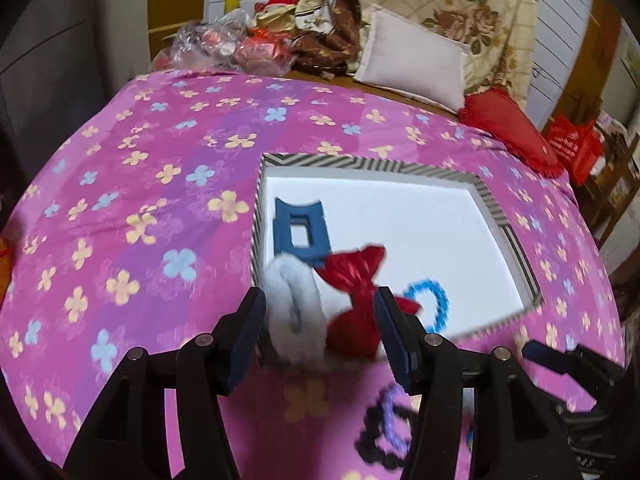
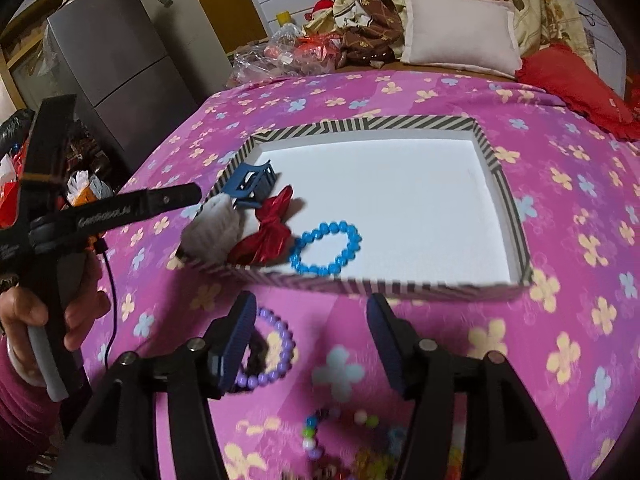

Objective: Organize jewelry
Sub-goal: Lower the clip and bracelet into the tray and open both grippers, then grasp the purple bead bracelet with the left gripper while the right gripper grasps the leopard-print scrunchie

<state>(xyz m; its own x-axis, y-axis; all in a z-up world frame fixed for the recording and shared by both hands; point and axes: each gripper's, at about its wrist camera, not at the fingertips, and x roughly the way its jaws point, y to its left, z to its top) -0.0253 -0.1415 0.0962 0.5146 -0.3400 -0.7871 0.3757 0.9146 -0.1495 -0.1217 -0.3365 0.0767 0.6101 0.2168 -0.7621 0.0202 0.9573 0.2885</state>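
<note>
Pink bedsheet [image 2: 560, 240] printed with cream and blue flowers covers the bed; on it sits a shallow rectangular box with a black-and-white striped rim [image 2: 400, 123] and white floor. Inside the box, near-left corner cluster: a fluffy white-grey scrunchie [image 2: 214, 230] resting against the near wall, a blue plastic claw hair clip [image 2: 254, 184] just behind it, a red satin bow [image 2: 270, 226] touching the scrunchie, and a bright blue beaded bracelet [image 2: 326, 250] lying flat just right of the bow. Left gripper [image 1: 320, 330]: jaws spread wide, empty, poised over the near rim with the scrunchie and bow seen between its fingers, touching neither as far as can be judged; motion blur limits certainty. Right gripper [image 2: 312, 344]: jaws wide, empty, above the sheet in front of the box. Beside its left finger lie a purple beaded bracelet [image 2: 272, 356] and a dark item inside that loop, too blurred to identify. Nearer the camera, a scatter of multicoloured beads [image 2: 340, 432], blurred. Right-wrist view shows the left tool's side carrying white lettering, unreadable. Background: white pillow [image 2: 460, 36], red cushion [image 2: 576, 84], grey refrigerator [image 2: 120, 60].
</note>
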